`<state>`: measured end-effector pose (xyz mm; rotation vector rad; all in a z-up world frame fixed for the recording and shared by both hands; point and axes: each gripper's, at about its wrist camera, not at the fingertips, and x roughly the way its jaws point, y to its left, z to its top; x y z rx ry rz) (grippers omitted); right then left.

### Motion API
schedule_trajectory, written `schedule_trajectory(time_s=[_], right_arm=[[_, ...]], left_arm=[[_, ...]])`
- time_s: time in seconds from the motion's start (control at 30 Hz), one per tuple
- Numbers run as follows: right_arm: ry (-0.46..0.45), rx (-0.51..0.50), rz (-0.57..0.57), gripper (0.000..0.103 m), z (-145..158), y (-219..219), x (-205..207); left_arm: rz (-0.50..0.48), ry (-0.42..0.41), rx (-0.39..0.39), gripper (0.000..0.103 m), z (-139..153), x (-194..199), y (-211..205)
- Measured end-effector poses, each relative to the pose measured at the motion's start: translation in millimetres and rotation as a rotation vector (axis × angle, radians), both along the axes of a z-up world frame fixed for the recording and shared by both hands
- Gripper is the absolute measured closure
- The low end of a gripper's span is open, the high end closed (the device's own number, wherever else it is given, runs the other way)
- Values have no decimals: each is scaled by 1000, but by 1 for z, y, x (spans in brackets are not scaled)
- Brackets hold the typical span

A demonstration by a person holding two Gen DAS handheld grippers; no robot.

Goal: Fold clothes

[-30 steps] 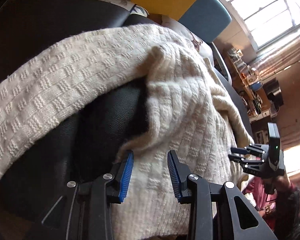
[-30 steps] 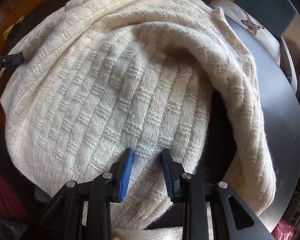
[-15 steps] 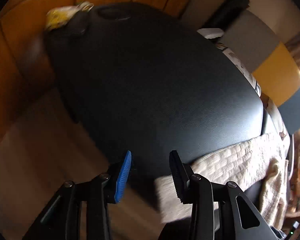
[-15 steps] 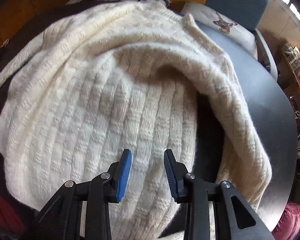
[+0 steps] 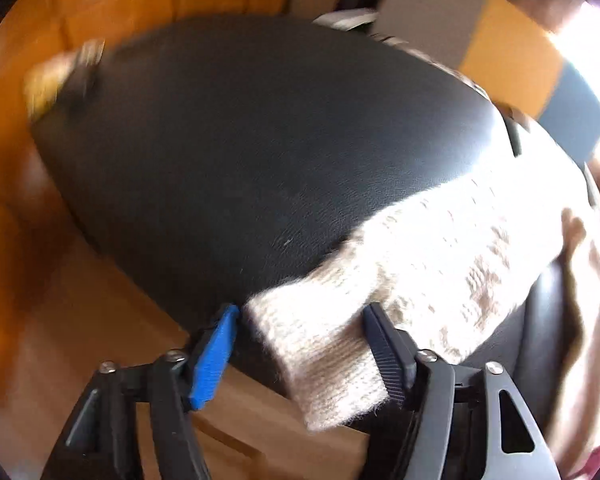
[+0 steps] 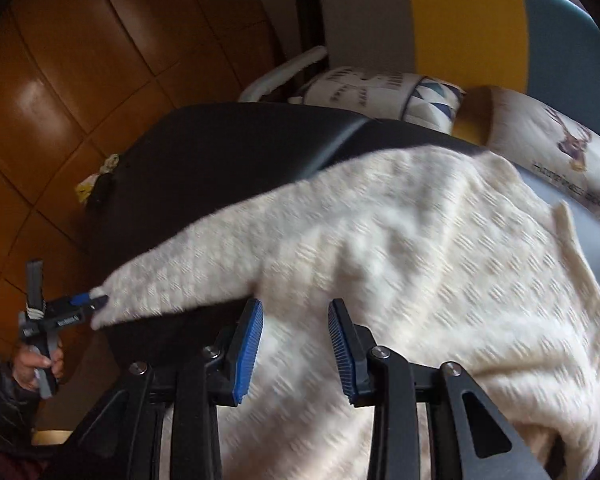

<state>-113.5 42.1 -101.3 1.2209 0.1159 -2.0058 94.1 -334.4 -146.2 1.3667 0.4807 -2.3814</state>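
A cream basket-weave knit sweater (image 6: 400, 248) lies on a black tabletop (image 6: 228, 152); behind the tabletop, a grey, yellow and teal chair back (image 6: 460, 20); orange-brown floor tiles (image 6: 60, 60).

Black table (image 5: 240, 152) lies bare left of the sweater (image 6: 400, 248); cushions (image 6: 380, 88) crowd behind.

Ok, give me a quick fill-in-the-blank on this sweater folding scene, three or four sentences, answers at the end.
1. The sweater is ____ in colour.
2. The sleeve cuff lies between the fingers of the ____ gripper.
3. The sweater lies on a ____ padded surface.
4. The jaws of the right gripper stand ____, above the sweater's body.

Missing words: cream; left; black; open
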Motion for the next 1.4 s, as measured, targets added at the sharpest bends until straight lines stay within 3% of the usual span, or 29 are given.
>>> schedule_trajectory(time_s=[0.07,0.27,0.37,0.43,0.57,0.67,0.73,0.83,0.93,1.0,1.1,1.17,1.27,1.4], right_arm=[[5,-7,75,69,1,-41,-12],[11,173,156,69,-39,-134,-46],[13,248,113,69,-65,-155,-63],[18,236,67,69,-74,-162,-73],[0,147,-27,66,-78,-172,-89],[4,127,-49,60,-78,-177,-96],[-44,97,-39,56,-74,-175,-102],[-103,-24,-47,57,-51,-152,-109],[-102,-86,-96,57,-25,-109,-111],[-78,-82,-133,57,-10,-76,-111],[-54,-17,-206,57,-1,-23,-109],[-57,23,-253,57,-2,13,-104],[-60,73,-329,57,-11,66,-90],[-95,47,-432,57,-30,146,-49]], left_arm=[[8,38,39,93,6,2,-2],[127,207,85,94,32,3,-42],[146,279,46,94,51,-10,-64],[152,301,6,94,59,-27,-76],[175,257,-69,94,55,-70,-105],[196,152,-48,93,32,-104,-128],[203,82,-19,93,16,-123,-140],[192,61,0,91,16,-126,-155],[190,49,17,85,21,-127,-166],[222,46,29,69,32,-123,-165],[293,76,36,57,54,-97,-150],[275,164,149,57,67,-67,-134],[39,250,372,56,83,-39,-75],[-277,182,465,51,74,-30,47]])
